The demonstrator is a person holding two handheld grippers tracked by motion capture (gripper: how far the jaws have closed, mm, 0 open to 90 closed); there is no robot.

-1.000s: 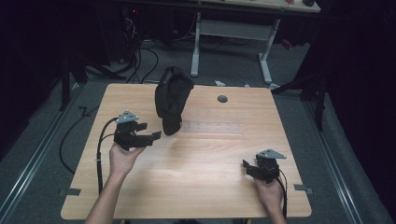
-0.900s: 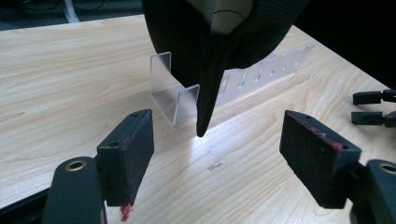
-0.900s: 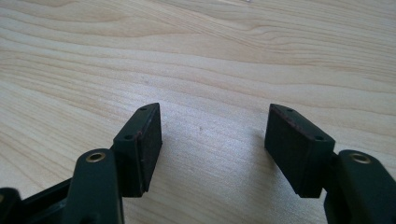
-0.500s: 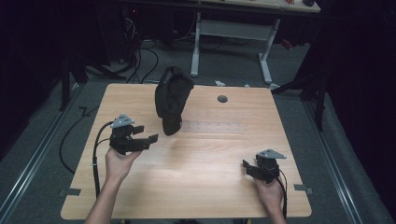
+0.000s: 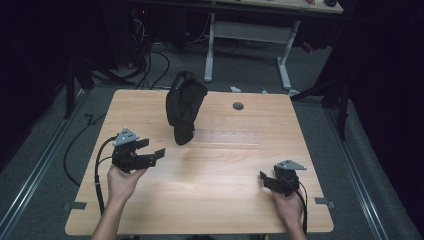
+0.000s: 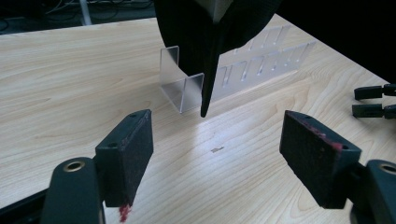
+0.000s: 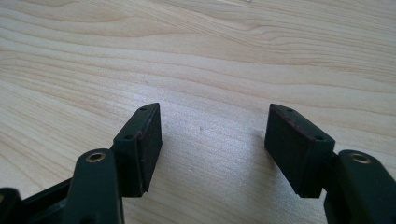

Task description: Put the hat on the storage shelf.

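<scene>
Left tongs (image 5: pixel 150 152): drawn back toward the table's (image 5: pixel 220 200) left-front over the last second, jaws wide apart and empty, now near but clear of the black cap (image 5: pixel 184 107); judged a release or a re-approach. Cap: hung on a clear acrylic stand (image 6: pixel 187 86) at centre-rear, long axis near-vertical, tip pointing down. Right tongs (image 5: pixel 272 181): open, empty, front-right.

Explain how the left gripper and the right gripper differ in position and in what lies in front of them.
The left gripper is held near the black cap on the clear rack, pointing at it; the right gripper sits at the near right part of the table, far from it. The left faces the cap, the right faces bare wood. Both are open and hold nothing.
</scene>
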